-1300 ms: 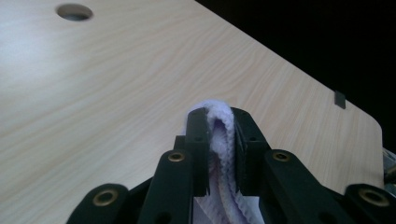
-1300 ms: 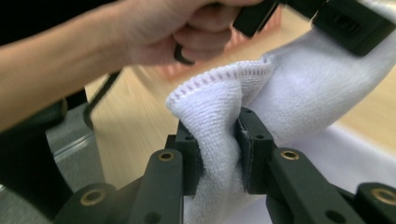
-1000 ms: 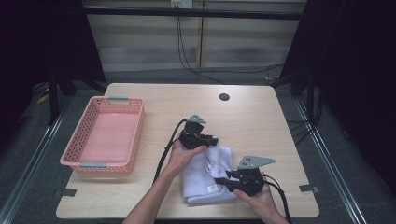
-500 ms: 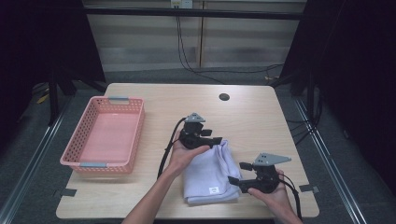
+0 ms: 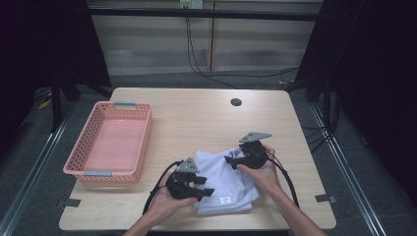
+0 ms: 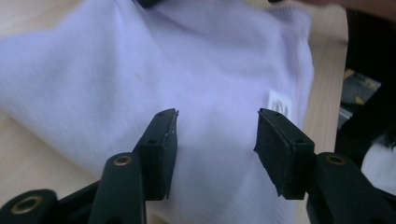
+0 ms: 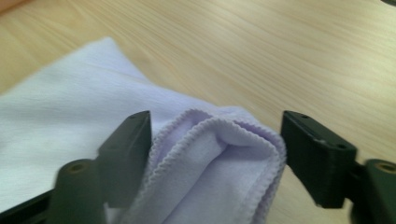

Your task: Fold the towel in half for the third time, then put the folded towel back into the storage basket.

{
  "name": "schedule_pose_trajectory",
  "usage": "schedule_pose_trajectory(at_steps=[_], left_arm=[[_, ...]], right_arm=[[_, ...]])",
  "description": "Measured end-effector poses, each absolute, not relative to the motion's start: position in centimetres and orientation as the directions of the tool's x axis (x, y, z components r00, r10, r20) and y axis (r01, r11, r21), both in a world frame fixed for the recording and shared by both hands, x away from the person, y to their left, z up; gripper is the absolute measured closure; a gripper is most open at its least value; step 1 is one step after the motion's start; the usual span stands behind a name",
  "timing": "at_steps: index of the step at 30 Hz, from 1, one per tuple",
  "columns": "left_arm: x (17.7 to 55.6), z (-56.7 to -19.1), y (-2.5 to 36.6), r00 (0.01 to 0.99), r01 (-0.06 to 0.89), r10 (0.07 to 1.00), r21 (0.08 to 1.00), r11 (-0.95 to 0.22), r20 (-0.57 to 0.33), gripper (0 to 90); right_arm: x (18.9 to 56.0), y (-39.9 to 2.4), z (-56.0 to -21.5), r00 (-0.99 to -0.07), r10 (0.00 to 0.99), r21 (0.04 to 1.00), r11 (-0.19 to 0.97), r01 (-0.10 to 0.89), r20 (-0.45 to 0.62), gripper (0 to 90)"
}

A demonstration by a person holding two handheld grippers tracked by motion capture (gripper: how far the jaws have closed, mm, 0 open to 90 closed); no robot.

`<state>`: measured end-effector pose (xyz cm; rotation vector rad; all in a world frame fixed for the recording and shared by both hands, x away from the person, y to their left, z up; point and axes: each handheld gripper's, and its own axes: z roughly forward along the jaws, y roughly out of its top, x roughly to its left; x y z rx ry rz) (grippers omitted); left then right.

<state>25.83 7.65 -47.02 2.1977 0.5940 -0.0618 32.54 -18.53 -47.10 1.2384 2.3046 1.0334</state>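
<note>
Pale lilac towel (image 5: 223, 179), folded, flat on table's near edge; small white label showing.

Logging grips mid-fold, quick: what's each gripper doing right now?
Left gripper: open over the white cloth, gripping nothing.
Right gripper: open, the cloth's folded corner between its jaws, not pinched.

A pale wooden tabletop (image 5: 196, 123) with rounded corners and a small dark round hole (image 5: 236, 102) near its far edge stands on grey carpeted floor (image 5: 29, 167). Behind it, a pale panelled wall (image 5: 147, 54) carries hanging black cables (image 5: 194, 49). The sides are dark, perhaps black curtains (image 5: 378, 73).
</note>
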Motion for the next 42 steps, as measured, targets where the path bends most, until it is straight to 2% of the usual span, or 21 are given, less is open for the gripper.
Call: schedule_pose_trajectory(at_steps=[3, 5, 8, 12, 14, 17, 19, 23, 26, 29, 37, 42], left_arm=[[25.2, -47.4, 8.0, 0.889, 0.426, 0.4, 0.724, -0.543, -0.222, 45.0], [25.4, -47.8, 7.9, 0.891, 0.426, 0.396, 0.711, -0.559, -0.223, 44.6], [25.6, -48.2, 7.4, 0.901, 0.405, 0.388, 0.703, -0.584, -0.197, 44.1], [26.4, -48.5, 7.5, 0.893, 0.424, 0.39, 0.714, -0.557, -0.225, 45.1], [26.6, -48.3, 7.8, 0.887, 0.435, 0.398, 0.713, -0.55, -0.235, 44.4], [26.1, -47.7, 8.5, 0.88, 0.447, 0.404, 0.721, -0.53, -0.248, 37.3], [25.5, -47.4, 9.2, 0.878, 0.448, 0.414, 0.722, -0.528, -0.242, 36.4], [24.7, -48.1, 10.7, 0.869, 0.468, 0.424, 0.7, -0.539, -0.255, 32.8], [24.6, -48.5, 11.1, 0.87, 0.472, 0.412, 0.694, -0.544, -0.269, 28.8], [24.6, -48.6, 10.5, 0.873, 0.468, 0.407, 0.691, -0.55, -0.267, 26.2], [24.5, -48.9, 9.3, 0.889, 0.445, 0.384, 0.672, -0.592, -0.251, 25.3], [24.4, -49.1, 8.8, 0.895, 0.432, 0.381, 0.66, -0.615, -0.231, 24.5]], right_arm=[[32.3, -20.0, -47.7, -0.552, 0.831, 0.743, 0.322, 0.586, 0.075, 45.0], [32.0, -21.0, -48.1, -0.547, 0.832, 0.733, 0.317, 0.601, 0.089, 52.3], [31.6, -22.2, -48.7, -0.545, 0.829, 0.724, 0.3, 0.621, 0.124, 58.8], [31.1, -22.9, -49.0, -0.542, 0.83, 0.706, 0.305, 0.639, 0.132, 58.7], [30.9, -23.5, -49.1, -0.549, 0.825, 0.701, 0.315, 0.639, 0.13, 54.6], [30.6, -24.6, -49.4, -0.556, 0.82, 0.703, 0.316, 0.638, 0.136, 43.4], [30.7, -24.9, -49.4, -0.546, 0.829, 0.702, 0.317, 0.638, 0.122, 34.5], [31.0, -24.7, -48.9, -0.547, 0.827, 0.704, 0.311, 0.639, 0.131, 29.4], [31.1, -24.3, -48.5, -0.586, 0.794, 0.73, 0.303, 0.612, 0.162, 24.6], [31.4, -23.6, -48.8, -0.603, 0.783, 0.728, 0.323, 0.604, 0.152, 14.9], [31.8, -23.3, -49.9, -0.639, 0.743, 0.685, 0.362, 0.632, 0.197, 15.1], [32.1, -23.3, -50.1, -0.66, 0.731, 0.684, 0.393, 0.615, 0.172, 12.2]])
